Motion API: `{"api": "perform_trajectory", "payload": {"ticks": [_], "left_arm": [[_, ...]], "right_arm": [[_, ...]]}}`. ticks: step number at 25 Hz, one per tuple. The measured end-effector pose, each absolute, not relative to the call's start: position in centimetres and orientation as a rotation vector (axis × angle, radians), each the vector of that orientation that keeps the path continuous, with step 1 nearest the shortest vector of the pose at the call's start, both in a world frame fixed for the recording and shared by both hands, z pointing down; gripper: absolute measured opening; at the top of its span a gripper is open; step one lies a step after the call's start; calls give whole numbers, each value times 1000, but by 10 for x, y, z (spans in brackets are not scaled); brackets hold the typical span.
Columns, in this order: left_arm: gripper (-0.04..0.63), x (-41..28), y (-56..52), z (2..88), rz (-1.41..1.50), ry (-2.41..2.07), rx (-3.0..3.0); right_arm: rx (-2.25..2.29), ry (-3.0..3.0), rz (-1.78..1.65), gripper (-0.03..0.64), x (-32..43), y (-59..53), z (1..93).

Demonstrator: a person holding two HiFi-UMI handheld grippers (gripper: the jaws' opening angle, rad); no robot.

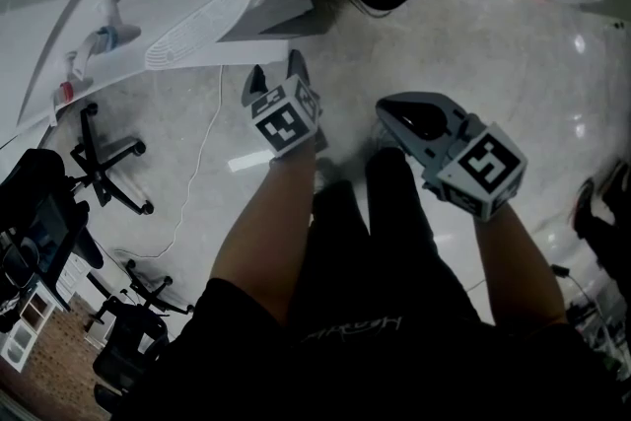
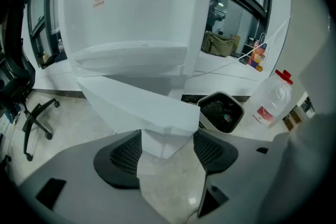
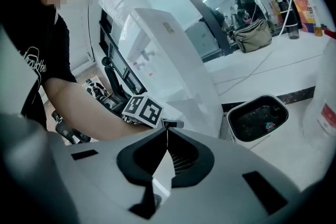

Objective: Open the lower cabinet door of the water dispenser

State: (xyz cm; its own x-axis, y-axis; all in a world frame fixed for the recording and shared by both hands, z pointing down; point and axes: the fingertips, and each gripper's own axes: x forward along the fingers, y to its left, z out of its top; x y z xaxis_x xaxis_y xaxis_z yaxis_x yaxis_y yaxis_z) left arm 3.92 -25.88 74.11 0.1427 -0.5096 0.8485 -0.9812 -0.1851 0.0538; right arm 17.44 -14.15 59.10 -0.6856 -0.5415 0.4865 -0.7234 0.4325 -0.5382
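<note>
Between the left gripper's (image 2: pixel 167 147) jaws, the free edge of the lower cabinet door (image 2: pixel 142 105) is seen, with one black pad on each side of it. The pads appear to be closed on the panel's thickness. The door is swung out from the white water dispenser (image 2: pixel 131 13), which rises beyond the jaws. Right of those jaws and farther off, a black tray with a white rim (image 2: pixel 221 112) is set on the floor, and a clear bottle with a red cap (image 2: pixel 273 99) is stood just beside it. The right gripper's (image 3: pixel 167 134) jaws are shut tip to tip, and nothing is held between them.
</note>
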Motion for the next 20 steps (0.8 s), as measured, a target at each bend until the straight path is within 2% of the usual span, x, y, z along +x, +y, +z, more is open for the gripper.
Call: {"api": "perform_trajectory", "payload": {"ticks": [7,20], "left_arm": [[313,28,-242,742,956,-1409,1782],[275,8,-217,742,996,-1338,1806]], "right_arm": [[1105,-2445,1087,14,163,-139,589],[1111,-2444,1069,14,132,-133,583]]}}
